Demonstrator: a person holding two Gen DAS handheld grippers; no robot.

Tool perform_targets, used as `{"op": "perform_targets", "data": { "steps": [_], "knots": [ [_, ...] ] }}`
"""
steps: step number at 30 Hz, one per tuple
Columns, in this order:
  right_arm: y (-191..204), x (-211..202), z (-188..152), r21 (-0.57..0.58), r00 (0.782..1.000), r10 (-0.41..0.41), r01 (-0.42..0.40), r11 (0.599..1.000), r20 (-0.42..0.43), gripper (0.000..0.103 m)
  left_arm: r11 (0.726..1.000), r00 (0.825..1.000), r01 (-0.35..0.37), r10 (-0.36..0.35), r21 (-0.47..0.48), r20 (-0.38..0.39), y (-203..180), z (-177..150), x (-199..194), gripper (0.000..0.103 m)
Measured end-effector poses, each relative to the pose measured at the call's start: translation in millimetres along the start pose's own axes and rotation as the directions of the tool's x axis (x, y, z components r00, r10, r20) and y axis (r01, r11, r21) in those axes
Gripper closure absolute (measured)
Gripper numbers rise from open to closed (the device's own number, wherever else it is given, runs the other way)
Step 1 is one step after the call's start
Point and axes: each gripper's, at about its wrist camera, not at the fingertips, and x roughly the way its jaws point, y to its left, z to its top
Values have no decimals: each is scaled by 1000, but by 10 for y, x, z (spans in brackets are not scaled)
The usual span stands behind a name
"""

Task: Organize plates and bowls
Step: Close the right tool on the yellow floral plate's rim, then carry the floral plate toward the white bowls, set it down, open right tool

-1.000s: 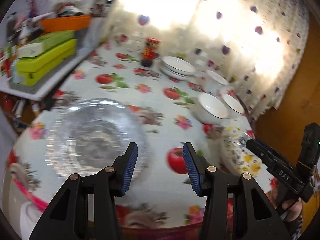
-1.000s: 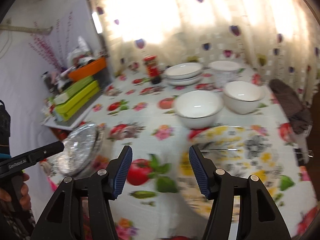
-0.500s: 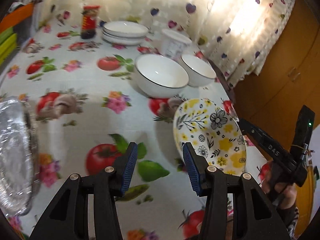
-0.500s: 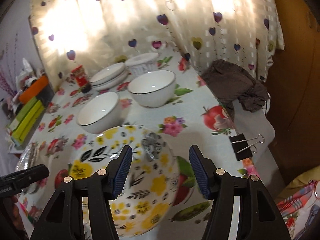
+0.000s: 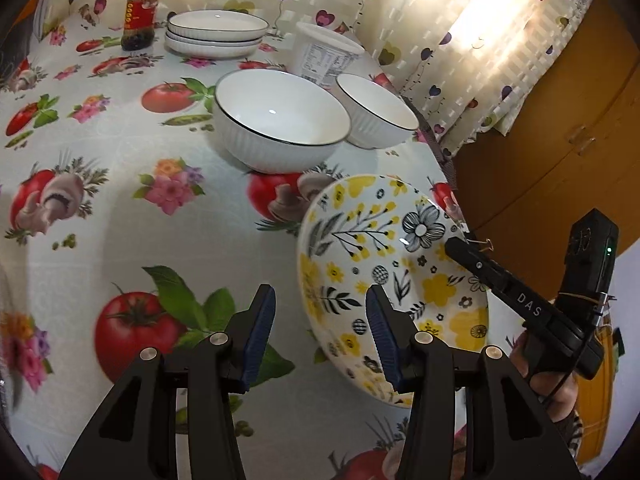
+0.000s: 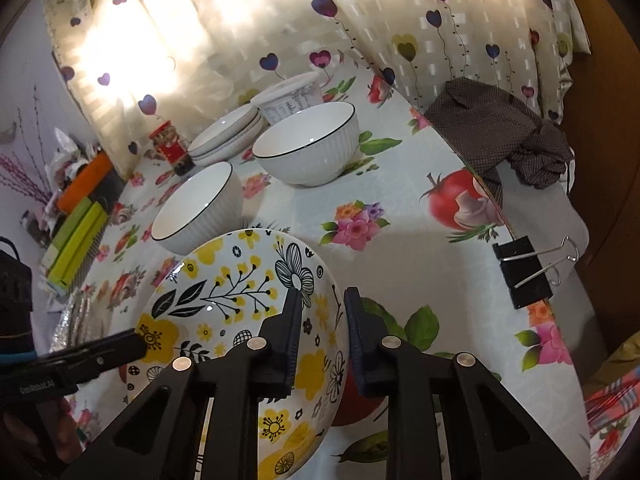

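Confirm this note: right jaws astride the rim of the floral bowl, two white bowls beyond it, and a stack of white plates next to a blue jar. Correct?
One detail is off: the jar is red, not blue, as the left wrist view shows. The rest stands: the right gripper has its jaws astride the floral bowl rim, two white bowls sit beyond it, and the stack of white plates is beside the jar.

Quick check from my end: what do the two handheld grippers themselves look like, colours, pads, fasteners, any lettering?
Both are matte black plastic. The left gripper has ridged blue pads and silver round fasteners; the right gripper has darker pads and the same fasteners. Seen from the left wrist, the right unit reads "DAS" in white, with a green light and a thin cable.
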Motion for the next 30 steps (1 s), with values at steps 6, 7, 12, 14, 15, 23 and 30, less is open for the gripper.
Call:
{"op": "perform_targets", "data": {
  "steps": [6,7,12,14,15,23,30],
  "knots": [
    [83,-18,-67,-22,999,31,-32,999,-9,85,1000,1000,12,-12,-6,5,-17,-11,-27,55],
    [104,-15,-77,-25,999,34,-35,999,-11,85,1000,1000,-2,2,-7,7,-11,-11,-38,55],
    [198,-22,-150,-24,998,63,-64,998,-29,85,999,1000,-7,7,-38,17,109,-19,-110,55],
    [245,-21,-176,-29,997,71,-73,997,-39,85,999,1000,-12,13,-48,15,149,-14,-130,55],
    [267,-23,-189,-32,996,75,-76,997,-43,85,999,1000,-16,17,-52,15,172,-16,-144,55],
    [481,4,-274,-81,985,135,-144,986,-111,83,994,999,-40,42,-104,23,407,5,-251,55],
    [372,-107,-73,-68,991,105,-110,992,-83,79,993,995,-70,77,-95,70,479,142,-437,55]
  ]
}}
